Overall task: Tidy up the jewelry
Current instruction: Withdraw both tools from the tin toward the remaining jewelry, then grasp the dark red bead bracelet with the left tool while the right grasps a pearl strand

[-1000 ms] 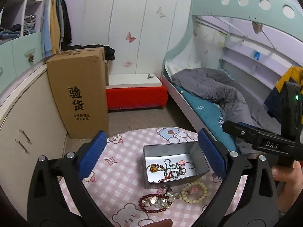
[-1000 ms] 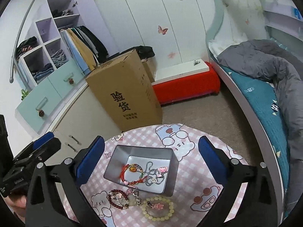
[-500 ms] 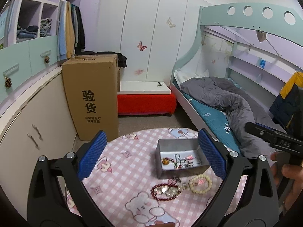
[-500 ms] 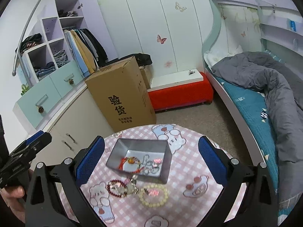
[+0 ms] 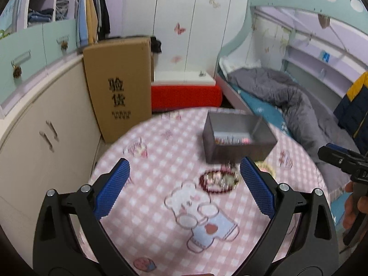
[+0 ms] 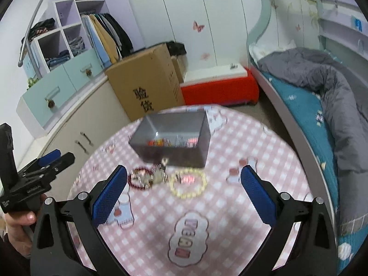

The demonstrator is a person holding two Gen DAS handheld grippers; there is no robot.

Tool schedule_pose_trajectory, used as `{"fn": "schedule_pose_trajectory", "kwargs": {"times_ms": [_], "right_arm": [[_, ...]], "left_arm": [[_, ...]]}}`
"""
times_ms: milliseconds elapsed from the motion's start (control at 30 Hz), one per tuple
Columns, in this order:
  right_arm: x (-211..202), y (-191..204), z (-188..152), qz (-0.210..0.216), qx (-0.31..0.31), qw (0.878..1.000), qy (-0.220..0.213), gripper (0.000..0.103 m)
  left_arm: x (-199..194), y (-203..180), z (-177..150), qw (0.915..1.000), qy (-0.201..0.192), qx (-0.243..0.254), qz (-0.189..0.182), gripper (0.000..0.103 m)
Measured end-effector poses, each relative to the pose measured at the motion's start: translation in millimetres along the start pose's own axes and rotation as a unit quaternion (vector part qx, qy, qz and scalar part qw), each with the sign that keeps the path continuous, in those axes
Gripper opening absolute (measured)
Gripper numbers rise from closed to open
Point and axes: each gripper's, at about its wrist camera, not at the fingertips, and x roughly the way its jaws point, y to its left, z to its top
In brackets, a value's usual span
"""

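A grey metal box holding several pieces of jewelry stands on the round pink checked table. In front of the box lie a dark red bead bracelet with silver charms and a pale cream bead bracelet. My left gripper is open and empty, low over the table, with the red bracelet just inside its right finger. My right gripper is open and empty, and both bracelets lie just beyond its fingertips.
A tall cardboard carton stands on the floor behind the table beside cream cabinets. A red bench and a bed with a grey duvet lie further back and right. A person's hands hold each gripper's handle.
Both grippers have dropped lower and pulled back towards the table's near side; the box and bracelets now sit further ahead. The jewelry has not moved, and both grippers stay open.
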Motion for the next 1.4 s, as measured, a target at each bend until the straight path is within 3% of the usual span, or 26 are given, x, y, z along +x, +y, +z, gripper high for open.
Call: {"fn": "schedule_pose_trajectory", "kwargs": {"times_ms": [300, 567, 800, 900, 967, 1033, 1233, 1267, 1400], "right_arm": [[16, 1, -24, 0.005, 0.002, 0.999, 0.038, 0.095], [28, 2, -30, 0.010, 0.000, 0.998, 0.056, 0.095], [35, 1, -35, 0.014, 0.003, 0.998, 0.068, 0.095], [37, -1, -37, 0.015, 0.006, 0.997, 0.070, 0.095], [39, -3, -38, 0.016, 0.008, 0.997, 0.072, 0.095], [40, -4, -38, 0.017, 0.010, 0.997, 0.073, 0.095], [43, -2, -39, 0.021, 0.009, 0.997, 0.077, 0.095], [44, -1, -40, 0.022, 0.008, 0.997, 0.078, 0.095], [44, 2, -41, 0.024, 0.005, 0.997, 0.079, 0.095]], "left_arm": [[47, -8, -31, 0.9980, 0.063, -0.002, 0.000, 0.095], [91, -11, -38, 0.9947, 0.101, -0.007, 0.013, 0.094], [119, -16, -43, 0.9913, 0.129, 0.003, 0.026, 0.081], [120, -20, -44, 0.9914, 0.126, 0.019, 0.031, 0.070], [119, -24, -45, 0.9918, 0.119, 0.039, 0.025, 0.043], [114, -29, -47, 0.9910, 0.118, 0.063, 0.014, 0.029], [110, -27, -48, 0.9913, 0.117, 0.060, -0.003, 0.026], [109, -25, -47, 0.9917, 0.116, 0.054, -0.008, 0.008], [94, -17, -39, 0.9954, 0.086, 0.018, -0.038, 0.008]]}}
